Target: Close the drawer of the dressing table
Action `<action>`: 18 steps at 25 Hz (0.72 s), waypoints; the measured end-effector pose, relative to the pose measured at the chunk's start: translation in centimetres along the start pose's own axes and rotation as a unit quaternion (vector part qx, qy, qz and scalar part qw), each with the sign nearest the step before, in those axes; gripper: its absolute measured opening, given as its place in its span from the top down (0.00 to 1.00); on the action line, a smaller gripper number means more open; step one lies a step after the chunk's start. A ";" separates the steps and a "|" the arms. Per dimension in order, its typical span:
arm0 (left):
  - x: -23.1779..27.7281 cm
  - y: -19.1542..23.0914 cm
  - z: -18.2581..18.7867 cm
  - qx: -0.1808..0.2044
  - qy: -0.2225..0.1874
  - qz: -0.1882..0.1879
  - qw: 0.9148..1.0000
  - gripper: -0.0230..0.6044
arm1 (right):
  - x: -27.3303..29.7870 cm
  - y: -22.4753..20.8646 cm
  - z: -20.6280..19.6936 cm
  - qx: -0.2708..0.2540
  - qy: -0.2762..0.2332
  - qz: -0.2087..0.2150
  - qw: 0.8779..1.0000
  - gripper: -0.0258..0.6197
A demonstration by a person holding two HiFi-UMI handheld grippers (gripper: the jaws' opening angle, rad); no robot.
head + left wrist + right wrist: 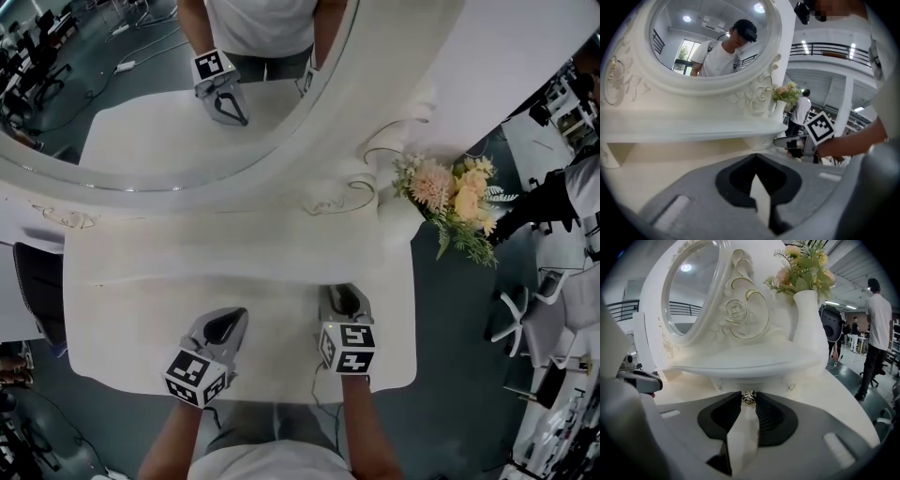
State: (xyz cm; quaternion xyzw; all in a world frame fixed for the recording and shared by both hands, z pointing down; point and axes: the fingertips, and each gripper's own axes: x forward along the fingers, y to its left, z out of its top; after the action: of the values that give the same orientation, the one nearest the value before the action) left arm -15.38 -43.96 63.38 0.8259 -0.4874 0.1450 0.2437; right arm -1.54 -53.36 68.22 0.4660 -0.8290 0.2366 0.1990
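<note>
Under mirror shelf (740,363), drawer knob (748,396) pinched between right claw (748,399) tips; left claw (755,157) closed, empty.

grey plastic left tool (225,326) and right tool (342,298), chunky rounded shells, black ribbed pads (771,420) inside, black-and-white square-marker cube (195,377) on each, plain white tee (272,461)

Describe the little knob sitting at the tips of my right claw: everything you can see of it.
The drawer knob is small, round and ornate. It looks like metal, silvery with gold tints, and is fixed to the white front just under the dressing table's upper shelf. It sits between the tips of the right claw, which appear closed against its two sides. Only its front face shows.
</note>
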 end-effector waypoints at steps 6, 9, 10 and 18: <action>0.0 0.1 0.2 0.002 -0.001 0.002 1.000 0.97 | 0.0 0.0 -0.1 -0.004 0.001 0.001 1.000 0.82; -0.3 0.1 0.3 0.003 -0.002 0.005 1.000 0.97 | -0.2 0.0 -0.4 -0.001 0.007 0.001 1.000 0.82; -0.4 0.1 0.3 0.003 -0.003 0.006 1.000 0.97 | -0.3 0.0 -0.5 -0.002 0.009 0.001 1.000 0.82; -1.5 0.6 0.5 0.000 -0.012 0.020 1.000 0.97 | -1.2 0.2 -0.6 -0.007 0.009 0.001 1.000 0.82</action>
State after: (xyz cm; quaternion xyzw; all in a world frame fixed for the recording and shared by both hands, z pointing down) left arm -16.67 -43.37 62.34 0.8174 -0.5070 0.1404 0.2347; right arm -1.01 -52.07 68.01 0.4617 -0.8292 0.2352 0.2097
